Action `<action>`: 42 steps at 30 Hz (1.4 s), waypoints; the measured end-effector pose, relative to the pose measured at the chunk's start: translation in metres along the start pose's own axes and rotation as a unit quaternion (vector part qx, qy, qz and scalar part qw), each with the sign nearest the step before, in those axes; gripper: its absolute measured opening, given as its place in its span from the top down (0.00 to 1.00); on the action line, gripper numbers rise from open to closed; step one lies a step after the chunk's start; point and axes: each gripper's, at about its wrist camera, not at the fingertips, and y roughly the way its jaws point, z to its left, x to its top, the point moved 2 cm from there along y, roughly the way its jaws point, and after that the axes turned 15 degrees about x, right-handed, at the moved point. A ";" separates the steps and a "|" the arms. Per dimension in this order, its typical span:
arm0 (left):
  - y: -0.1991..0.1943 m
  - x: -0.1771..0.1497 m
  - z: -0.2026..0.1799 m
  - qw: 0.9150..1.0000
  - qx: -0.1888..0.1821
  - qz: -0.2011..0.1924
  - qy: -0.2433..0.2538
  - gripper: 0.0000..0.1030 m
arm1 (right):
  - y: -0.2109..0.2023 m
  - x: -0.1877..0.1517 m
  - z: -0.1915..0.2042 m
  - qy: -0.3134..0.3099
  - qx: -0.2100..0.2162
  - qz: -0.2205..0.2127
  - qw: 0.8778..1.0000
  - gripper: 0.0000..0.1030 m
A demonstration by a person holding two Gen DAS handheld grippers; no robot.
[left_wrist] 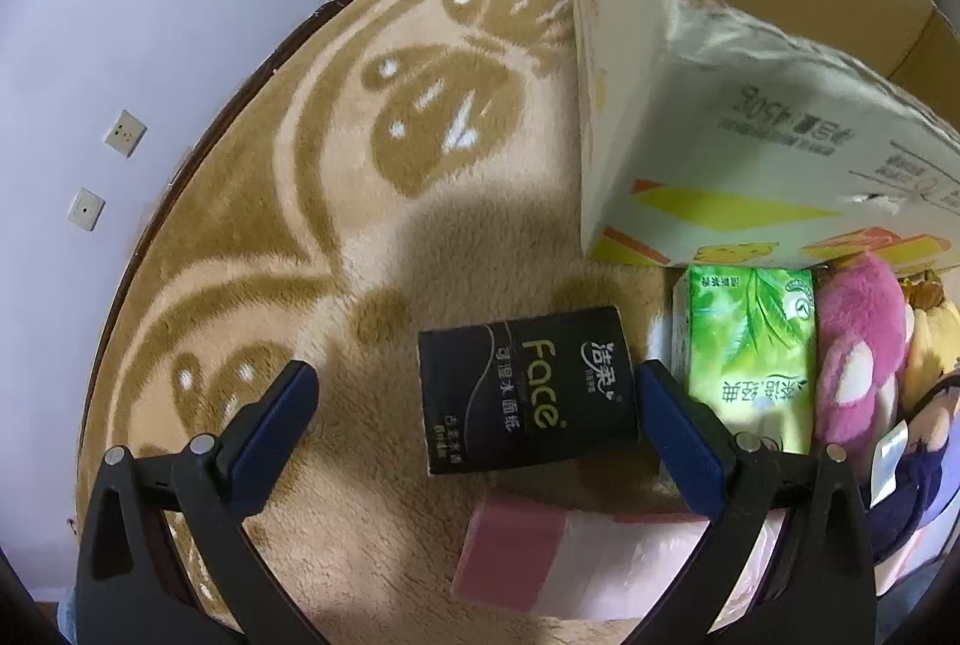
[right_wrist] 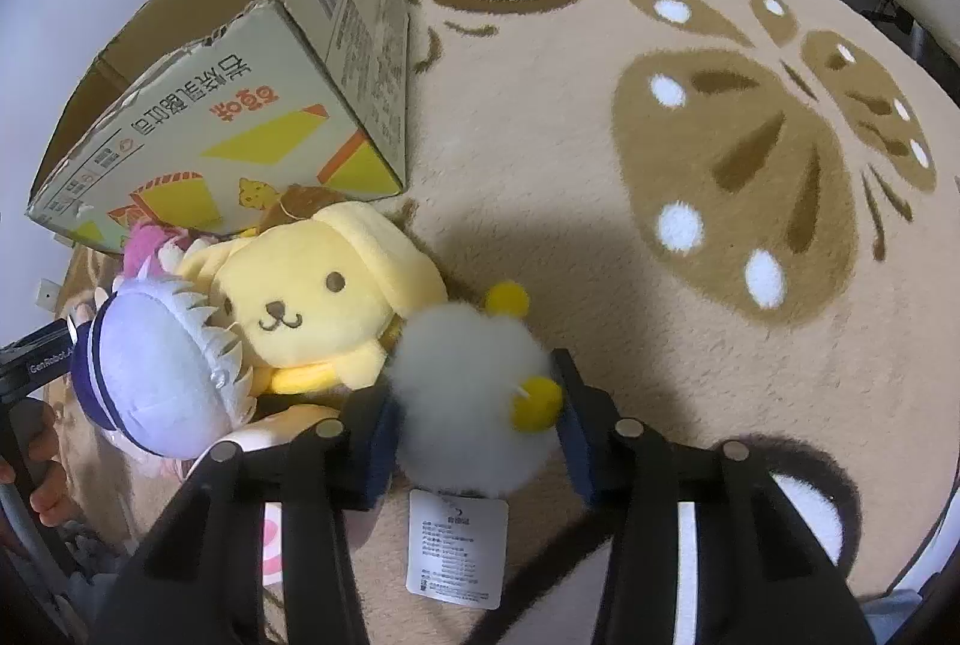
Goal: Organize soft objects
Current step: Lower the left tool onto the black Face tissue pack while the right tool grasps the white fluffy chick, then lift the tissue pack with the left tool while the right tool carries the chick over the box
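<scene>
Right tool (right_wrist: 474,429): your pads pinch the white fluffy plush (right_wrist: 465,393) from both sides; its yellow pom-poms stick out at top and right, and its paper tag (right_wrist: 456,549) lies flat on the rug (right_wrist: 690,285) below. Open rug runs to your right and ahead. On your left the way is crowded: yellow dog plush (right_wrist: 318,297) touches the white one, purple-and-white plush (right_wrist: 156,375) beside it, cardboard box (right_wrist: 240,123) standing behind.

Left tool (left_wrist: 474,399): your jaws are spread wide, gripping nothing. Black tissue pack (left_wrist: 525,393) lies on the rug between them, its right edge just beside the right pad. Green tissue pack (left_wrist: 750,357) and pink plush (left_wrist: 858,351) sit against the box wall, further right. Rug lies open to the left up to its dark rim (left_wrist: 198,141).
</scene>
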 end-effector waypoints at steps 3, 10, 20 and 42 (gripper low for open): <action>0.003 0.000 0.001 1.000 0.001 0.003 -0.001 0.02 | -0.001 -0.001 0.002 -0.004 0.001 0.000 1.000 0.62; 0.004 0.001 -0.005 1.000 0.012 -0.006 0.018 0.34 | -0.006 0.000 0.006 -0.017 0.005 -0.014 1.000 0.70; -0.008 -0.001 -0.013 0.999 0.022 -0.023 0.034 0.38 | -0.018 0.004 0.002 -0.003 0.020 -0.045 0.999 0.70; -0.036 -0.003 0.036 0.996 0.047 -0.067 -0.019 0.39 | -0.052 0.008 0.000 -0.002 0.054 -0.115 0.992 0.70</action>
